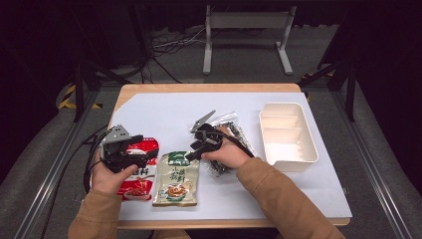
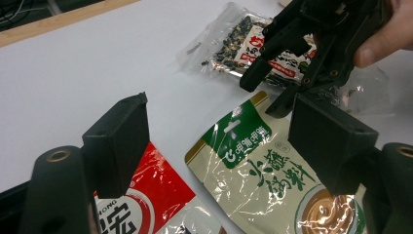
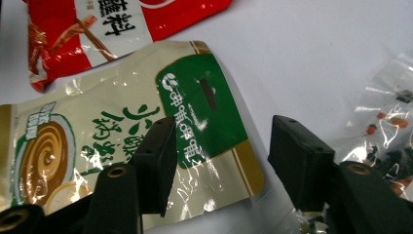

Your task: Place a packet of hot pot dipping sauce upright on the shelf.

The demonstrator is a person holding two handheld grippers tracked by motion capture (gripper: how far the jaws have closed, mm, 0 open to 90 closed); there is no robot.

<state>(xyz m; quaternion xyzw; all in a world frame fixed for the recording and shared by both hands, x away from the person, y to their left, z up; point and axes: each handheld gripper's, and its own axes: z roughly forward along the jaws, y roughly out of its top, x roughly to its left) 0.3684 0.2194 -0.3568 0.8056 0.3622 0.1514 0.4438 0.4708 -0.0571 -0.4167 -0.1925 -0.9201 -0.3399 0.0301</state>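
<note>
Jaws of my right gripper (image 3: 219, 161) gape just above the beige-green packet's (image 3: 122, 146) top corner; my left gripper (image 2: 214, 146) gapes over the red packet (image 2: 141, 204).

Wooden table (image 1: 130, 91), white sheet (image 1: 164, 112); grey floor (image 1: 239, 62), white frame (image 1: 247, 21) beyond.

three packets side by side (image 1: 175, 178) on the sheet (image 1: 164, 107), tray (image 1: 287, 133) to their right
</note>
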